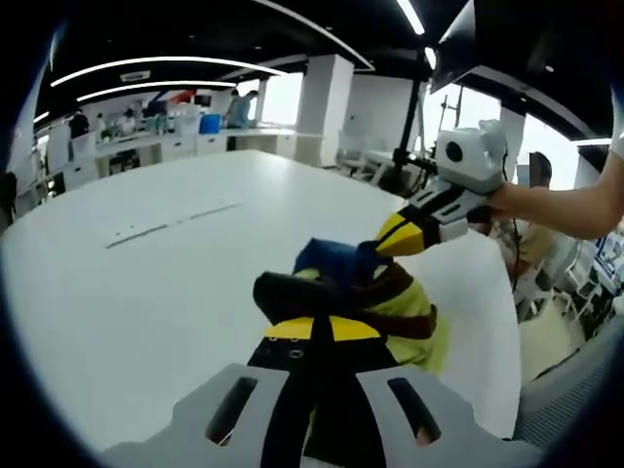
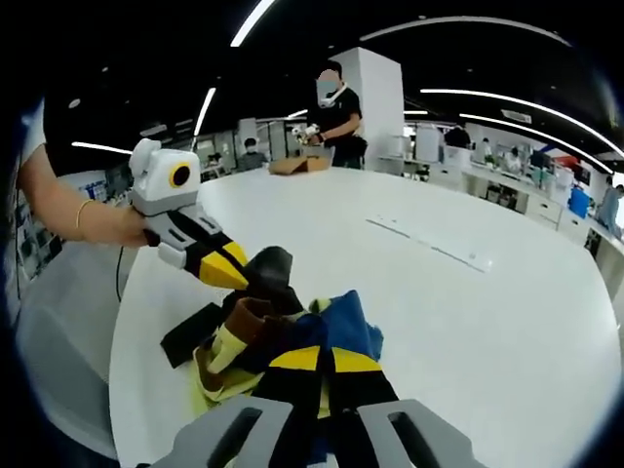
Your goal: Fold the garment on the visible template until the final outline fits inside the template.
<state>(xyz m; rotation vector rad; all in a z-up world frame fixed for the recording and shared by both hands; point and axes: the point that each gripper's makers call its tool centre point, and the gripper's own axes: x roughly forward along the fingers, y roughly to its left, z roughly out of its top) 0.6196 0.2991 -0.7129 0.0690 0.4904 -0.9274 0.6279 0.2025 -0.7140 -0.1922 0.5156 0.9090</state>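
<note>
In the left gripper view, the left gripper [image 1: 314, 310] rises from 6 o'clock, its jaws drawn together on cloth. The right gripper [image 1: 390, 237] comes in from 3 o'clock, gripped by a hand [image 1: 502, 200] on a bare forearm, its tips also pinched on cloth. In the right gripper view, the left gripper enters from 9 o'clock.

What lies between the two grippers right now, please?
The bunched garment spans between the left gripper and right gripper, both shut on it, in the right gripper view.
</note>
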